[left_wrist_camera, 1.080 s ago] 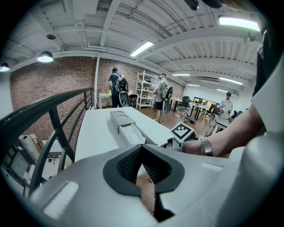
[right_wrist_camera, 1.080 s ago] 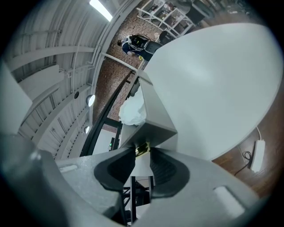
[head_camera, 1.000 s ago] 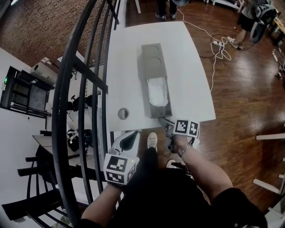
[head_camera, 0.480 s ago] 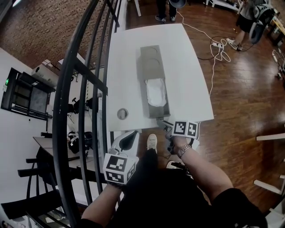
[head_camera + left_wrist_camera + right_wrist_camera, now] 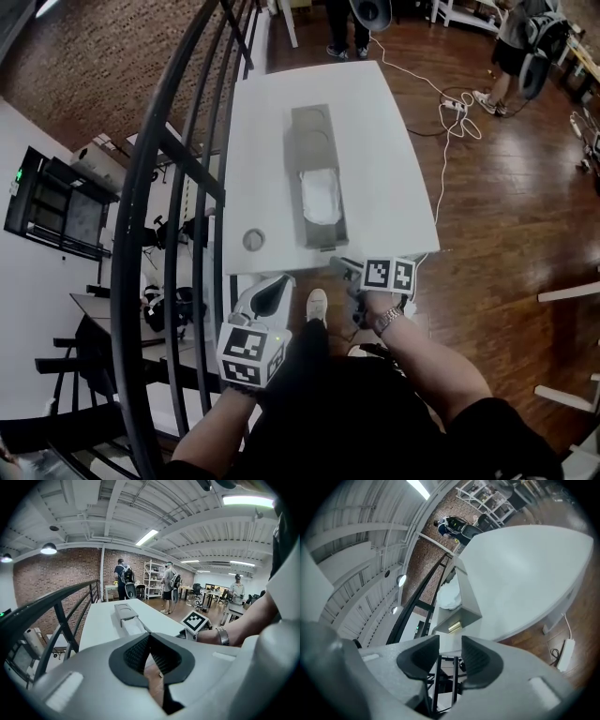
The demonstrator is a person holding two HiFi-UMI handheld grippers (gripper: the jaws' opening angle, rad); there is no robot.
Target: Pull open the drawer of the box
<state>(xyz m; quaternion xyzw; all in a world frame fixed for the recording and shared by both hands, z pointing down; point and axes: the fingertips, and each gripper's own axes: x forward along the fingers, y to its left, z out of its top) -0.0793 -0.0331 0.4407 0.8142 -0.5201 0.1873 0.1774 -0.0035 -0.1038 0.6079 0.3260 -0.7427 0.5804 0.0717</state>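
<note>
A long grey box [image 5: 312, 141] lies on the white table [image 5: 384, 150]. Its drawer [image 5: 323, 202] stands pulled out toward me, with something white [image 5: 322, 192] inside. My right gripper [image 5: 343, 267] hovers just off the table's near edge, a short way back from the drawer front. In the right gripper view the jaws [image 5: 450, 651] are open with nothing between them, and the drawer front's brass handle [image 5: 456, 626] lies just ahead. My left gripper [image 5: 268, 294] hangs low by my body, off the table. Its jaws [image 5: 150, 637] meet at the tips, holding nothing.
A black curved railing [image 5: 159, 234] runs along the table's left side. A round grey disc [image 5: 253, 240] lies near the table's front left. Cables and a power strip [image 5: 457, 92] lie on the wooden floor at the right. People stand beyond the table's far end [image 5: 123, 577].
My right gripper has let go of the drawer front, opened its jaws and drawn back a little toward me. The drawer stays pulled out. The left gripper has not moved.
</note>
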